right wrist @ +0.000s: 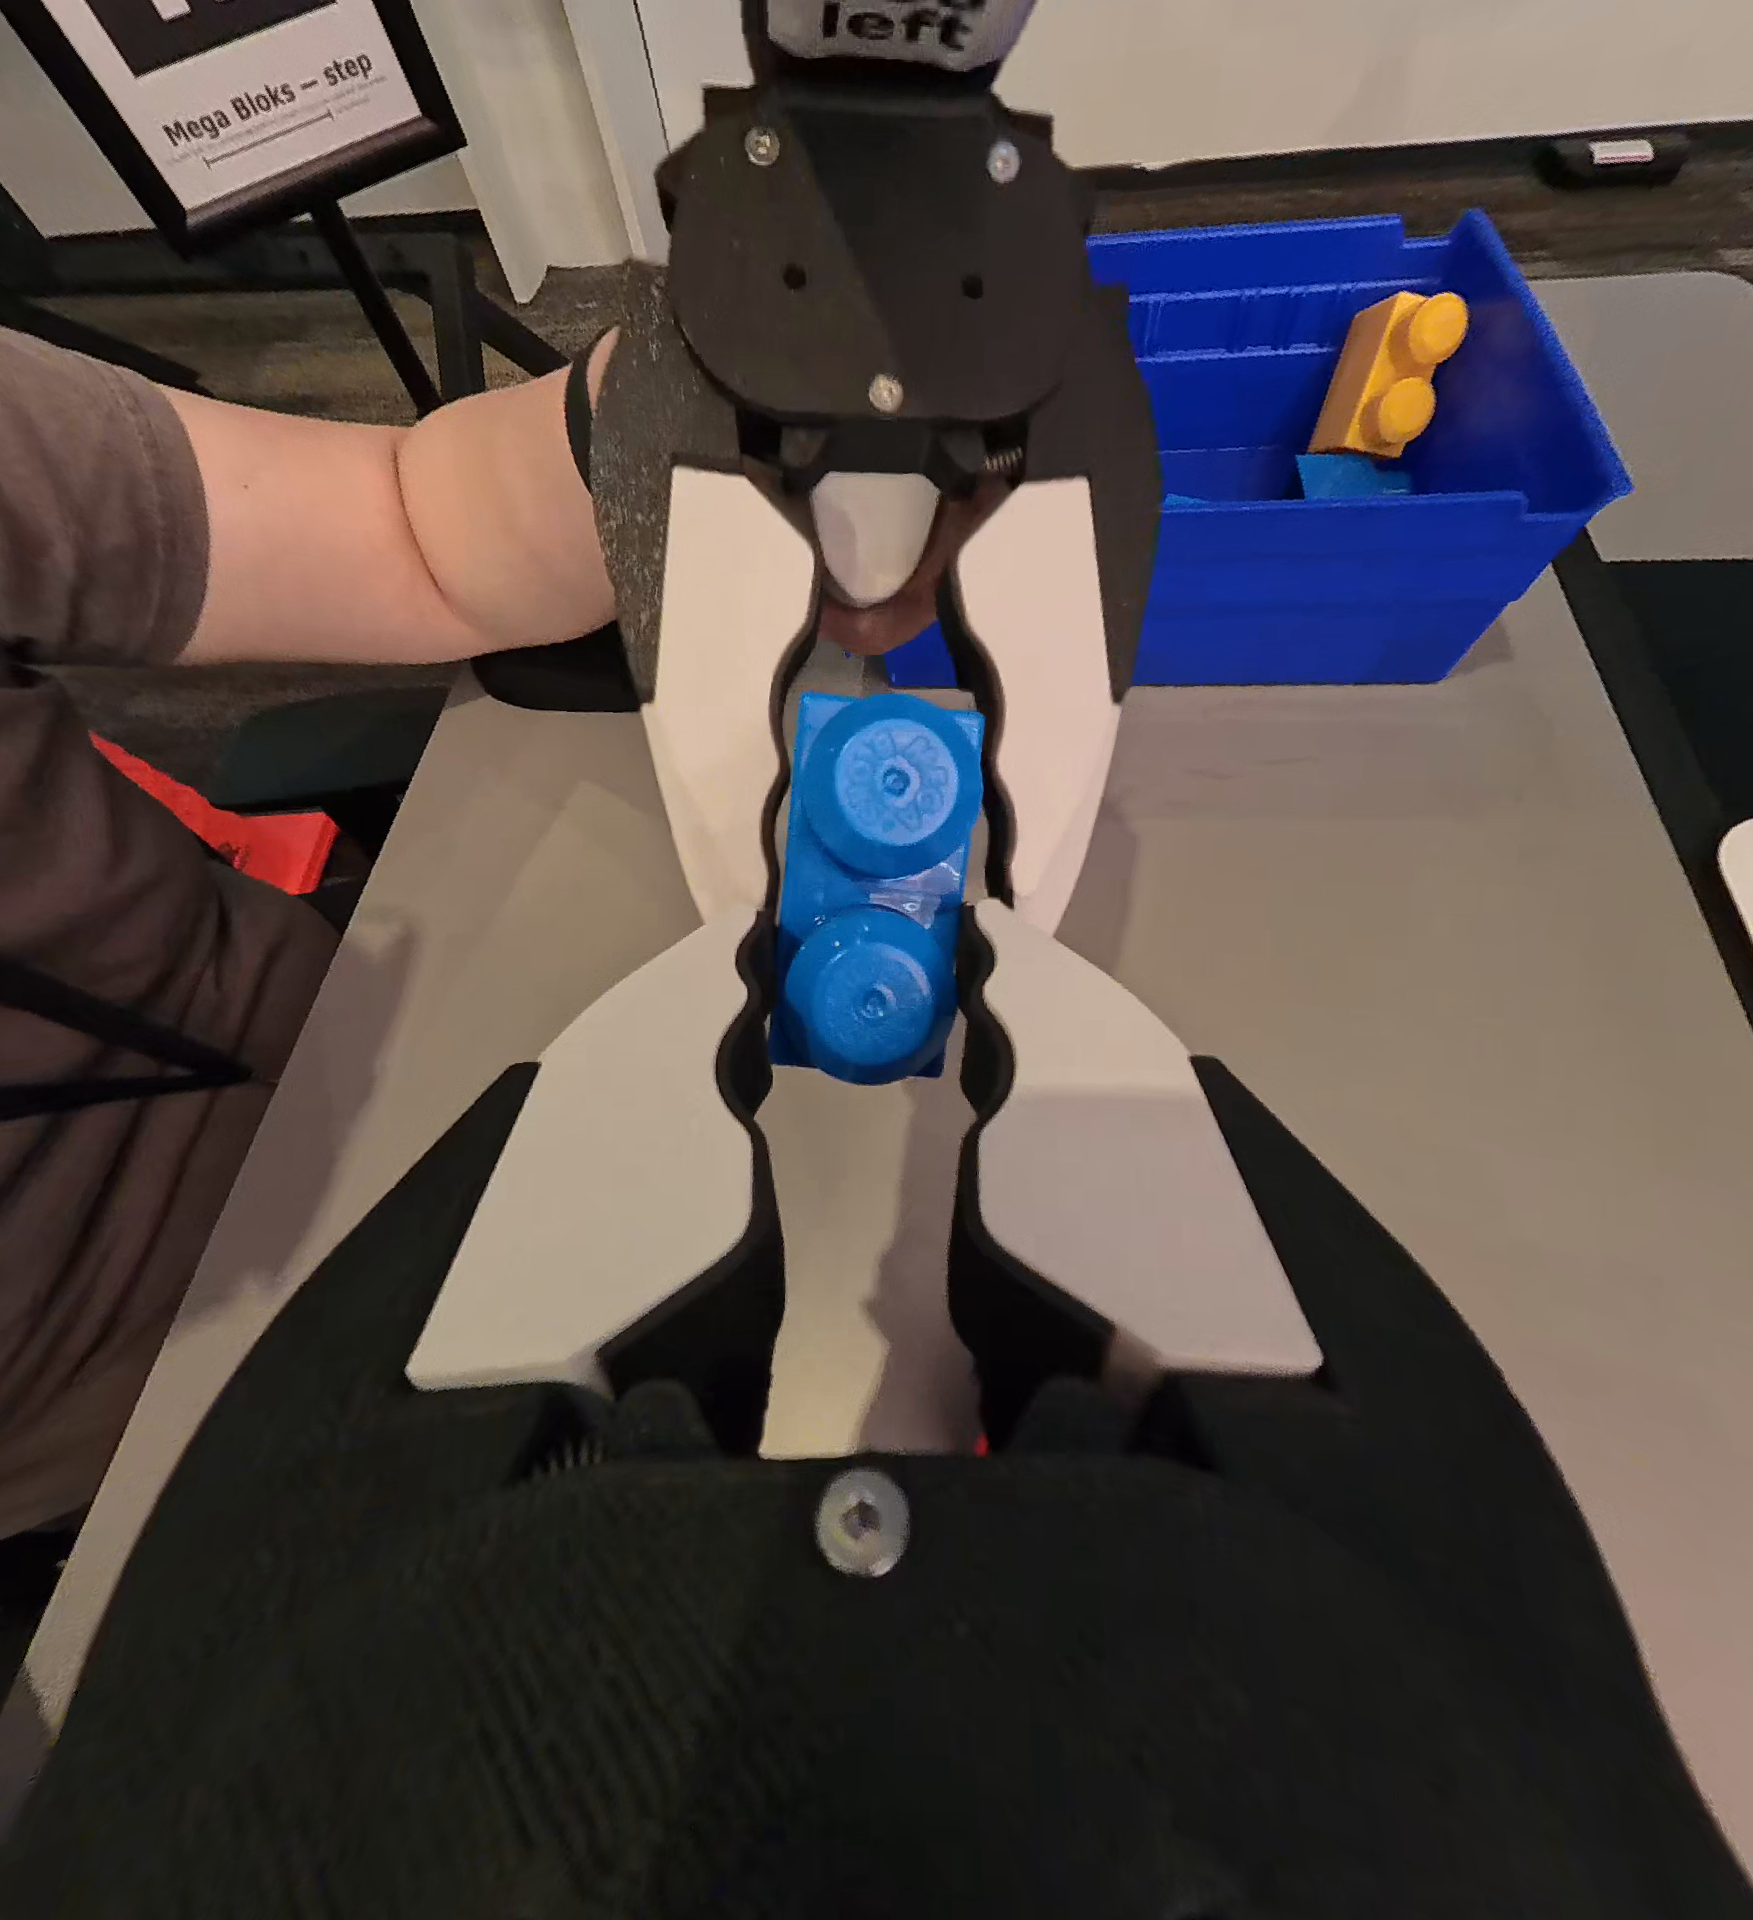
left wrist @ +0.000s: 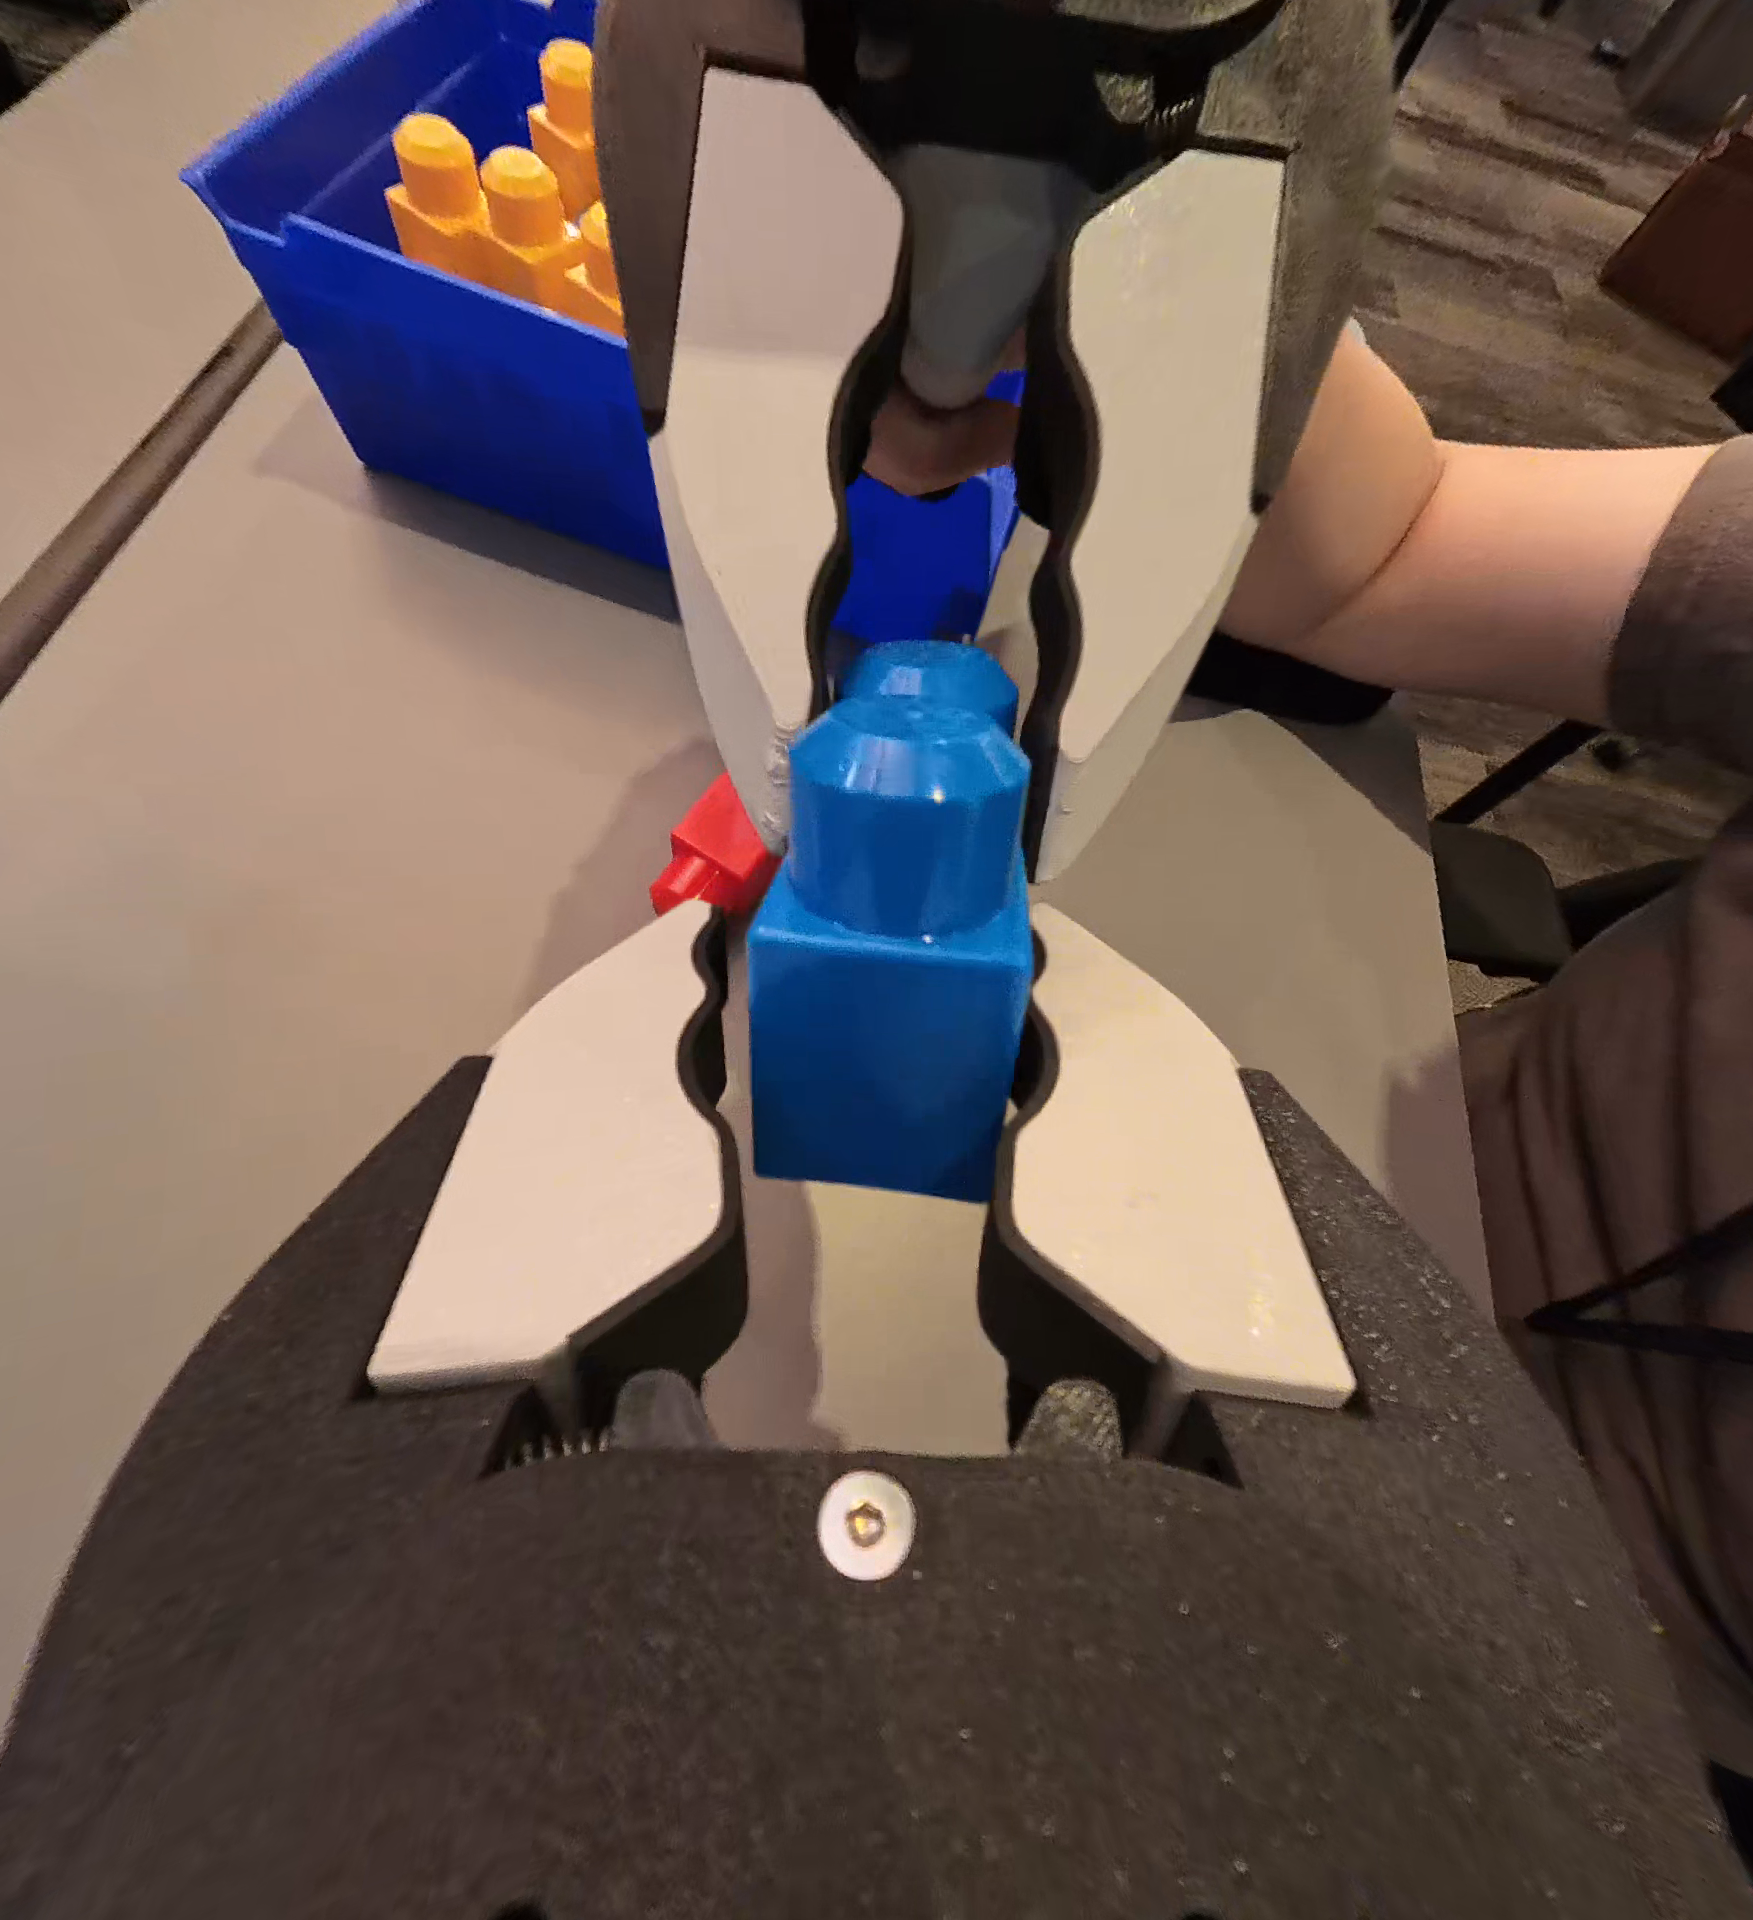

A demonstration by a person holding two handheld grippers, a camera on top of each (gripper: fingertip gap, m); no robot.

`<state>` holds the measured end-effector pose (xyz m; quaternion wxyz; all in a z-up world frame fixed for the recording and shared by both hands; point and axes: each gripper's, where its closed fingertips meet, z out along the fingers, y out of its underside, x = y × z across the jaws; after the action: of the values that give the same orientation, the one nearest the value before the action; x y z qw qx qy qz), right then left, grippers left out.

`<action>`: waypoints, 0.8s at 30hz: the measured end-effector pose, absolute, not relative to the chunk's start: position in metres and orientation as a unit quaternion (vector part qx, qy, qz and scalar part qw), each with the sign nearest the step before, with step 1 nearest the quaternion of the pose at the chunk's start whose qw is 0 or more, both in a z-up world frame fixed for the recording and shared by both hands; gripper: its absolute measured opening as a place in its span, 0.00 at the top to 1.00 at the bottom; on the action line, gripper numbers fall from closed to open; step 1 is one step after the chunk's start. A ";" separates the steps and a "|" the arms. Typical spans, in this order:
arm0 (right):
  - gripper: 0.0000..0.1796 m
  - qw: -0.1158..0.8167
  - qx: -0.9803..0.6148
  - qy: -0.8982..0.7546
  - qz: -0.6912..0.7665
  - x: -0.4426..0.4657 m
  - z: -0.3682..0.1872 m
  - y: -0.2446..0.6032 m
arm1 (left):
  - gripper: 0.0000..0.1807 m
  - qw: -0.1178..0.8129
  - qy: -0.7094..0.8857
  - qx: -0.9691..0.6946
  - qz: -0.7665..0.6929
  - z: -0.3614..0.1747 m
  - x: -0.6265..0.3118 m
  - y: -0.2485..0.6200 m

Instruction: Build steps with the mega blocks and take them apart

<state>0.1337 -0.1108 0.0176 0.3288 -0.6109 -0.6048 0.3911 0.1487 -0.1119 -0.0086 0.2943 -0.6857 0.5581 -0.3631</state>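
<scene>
1. At far left in the left wrist view, a blue bin (left wrist: pixel 456 416) sits on the grey table (left wrist: pixel 228 831) and holds orange blocks (left wrist: pixel 498 229). We judge it to be the stock for the steps.
2. A small red block (left wrist: pixel 711 857) lies on the table just beside the grippers, only partly visible.
3. At centre, a blue two-stud block (left wrist: pixel 887 1029) is held above the table between both tools. The left gripper (left wrist: pixel 877 1039), at the bottom of this view, is narrowed to the block's width, its pads against the two long sides of the near end.
4. The right gripper (left wrist: pixel 913 748) reaches in from the opposite side, closed in the same way on the far end. We infer that the end-to-end hold steadies the block while it passes from one tool to the other.
5. From the right wrist view, the block (right wrist: pixel 877 894) appears glossy, with a rectangular base and two round, bevelled studs in a row, their tops embossed.
6. At right, a yellow block (right wrist: pixel 1386 374) leans in the bin.
</scene>
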 end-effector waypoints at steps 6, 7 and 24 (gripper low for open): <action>0.81 0.334 -0.607 -0.609 0.386 0.131 0.016 -0.111 | 0.74 0.284 0.559 -0.676 -0.387 -0.012 0.155 -0.117; 0.81 0.335 -0.607 -0.607 0.388 0.130 0.017 -0.111 | 0.74 0.283 0.558 -0.675 -0.391 -0.011 0.154 -0.117; 0.80 0.246 -0.715 -0.634 0.160 0.206 -0.048 -0.073 | 0.76 0.402 0.496 -0.679 -0.362 0.031 0.101 -0.078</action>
<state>0.2062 -0.0729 -0.0477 0.2460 -0.7155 -0.6341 0.1599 0.1005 -0.0782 0.0307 0.4015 -0.6790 0.4964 -0.3624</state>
